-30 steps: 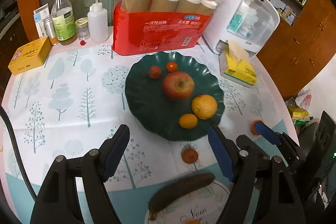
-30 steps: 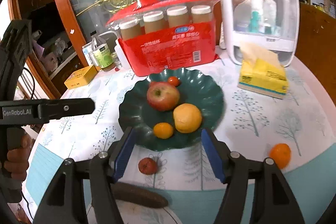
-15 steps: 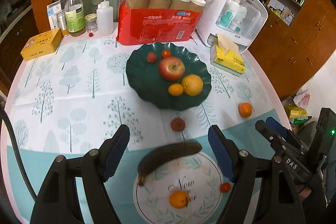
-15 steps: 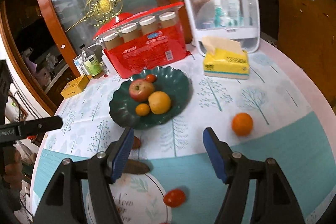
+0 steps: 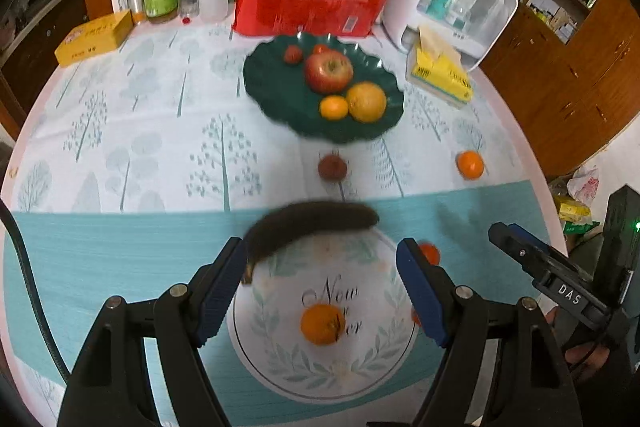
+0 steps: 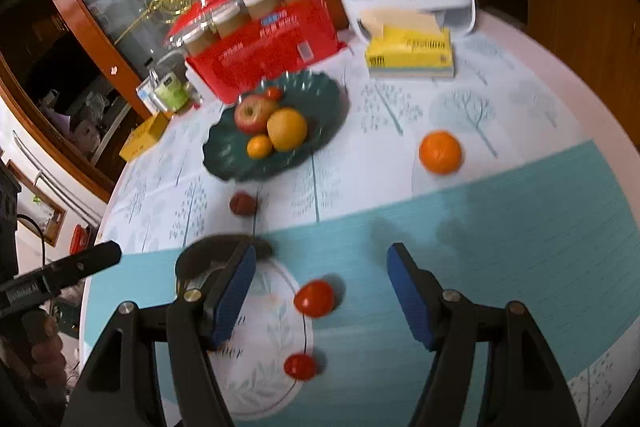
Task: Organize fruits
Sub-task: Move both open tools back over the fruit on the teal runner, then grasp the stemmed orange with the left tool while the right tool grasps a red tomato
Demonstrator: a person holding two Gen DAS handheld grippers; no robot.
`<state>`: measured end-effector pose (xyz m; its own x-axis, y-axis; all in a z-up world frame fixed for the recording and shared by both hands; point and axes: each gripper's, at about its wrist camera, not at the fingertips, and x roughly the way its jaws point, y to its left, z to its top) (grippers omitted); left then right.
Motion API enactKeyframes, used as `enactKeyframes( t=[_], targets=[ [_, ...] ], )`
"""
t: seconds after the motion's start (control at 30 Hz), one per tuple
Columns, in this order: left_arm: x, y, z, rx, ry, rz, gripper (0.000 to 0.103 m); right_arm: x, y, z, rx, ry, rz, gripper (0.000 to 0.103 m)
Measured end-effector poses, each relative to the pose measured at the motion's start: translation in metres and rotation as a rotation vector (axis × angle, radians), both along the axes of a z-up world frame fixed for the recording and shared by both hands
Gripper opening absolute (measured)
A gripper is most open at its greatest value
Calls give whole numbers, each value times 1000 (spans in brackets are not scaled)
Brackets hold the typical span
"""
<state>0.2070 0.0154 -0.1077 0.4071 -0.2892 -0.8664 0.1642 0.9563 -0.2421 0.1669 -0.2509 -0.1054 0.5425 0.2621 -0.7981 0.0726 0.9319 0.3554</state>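
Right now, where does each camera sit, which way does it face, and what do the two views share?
Left wrist: on the left gripper, angled down at the white plate; open jaws show, right gripper at the right edge.
Right wrist: on the right gripper, angled down at a red tomato; open jaws show, left gripper at the left edge.
Shared: green plate, dark banana.

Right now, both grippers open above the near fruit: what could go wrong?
1. The small red tomato between the open right gripper pads is round and could roll or squash when they close.
2. The long dark banana crosses the rim of the white printed round mat; the left gripper may nudge it.
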Motion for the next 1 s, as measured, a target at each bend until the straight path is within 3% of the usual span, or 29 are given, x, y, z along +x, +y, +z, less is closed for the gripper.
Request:
enactKeyframes(
  t=[0.37,0.87,1.0],
  targets=[
    [-31,-9,-42,30,102,32,76,-10,14,-33,16,122,83,68],
    [-34,-17,-83,70,193,67,76,7,37,-62,-98,206,247,68],
    [-30,-23,-89,82,208,48,72,11,43,-66,-120,204,271,60]
  ],
)
